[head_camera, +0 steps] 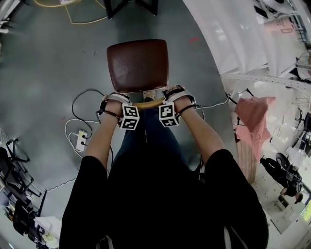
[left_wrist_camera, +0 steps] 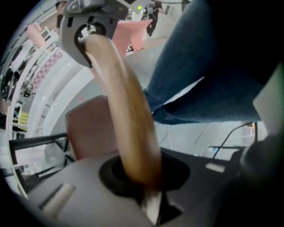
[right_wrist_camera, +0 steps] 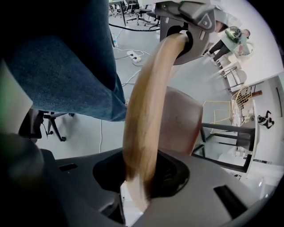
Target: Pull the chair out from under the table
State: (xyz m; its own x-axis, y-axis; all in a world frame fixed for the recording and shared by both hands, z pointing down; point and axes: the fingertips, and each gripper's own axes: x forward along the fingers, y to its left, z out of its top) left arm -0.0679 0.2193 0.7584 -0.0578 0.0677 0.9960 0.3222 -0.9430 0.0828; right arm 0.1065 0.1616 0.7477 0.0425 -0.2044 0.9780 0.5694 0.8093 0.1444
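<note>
- Nearest, centre of the head view: left gripper (head_camera: 121,108) and right gripper (head_camera: 171,104) sit side by side and point down. Each is clenched on the chair's wooden back rail (head_camera: 148,103).
- Doing it well, as I judge it: keep both clamps firm and pull level and evenly toward the body so the chair does not swing. The legs in jeans (head_camera: 146,141) need to step back. Mind the white power strip (head_camera: 81,141) and its cables at left.
- Brown seat (head_camera: 138,65) lies just above the grippers on open grey floor. It looks clear of the black frame (head_camera: 131,6) at the top edge — probably the table's legs, not certain.
- Gripper views only: the rail runs into each throat with the pads pressed on the wood, and the other gripper holds the rail's far end.
- Head view only: the gap between seat and frame, and how the cables lie.
</note>
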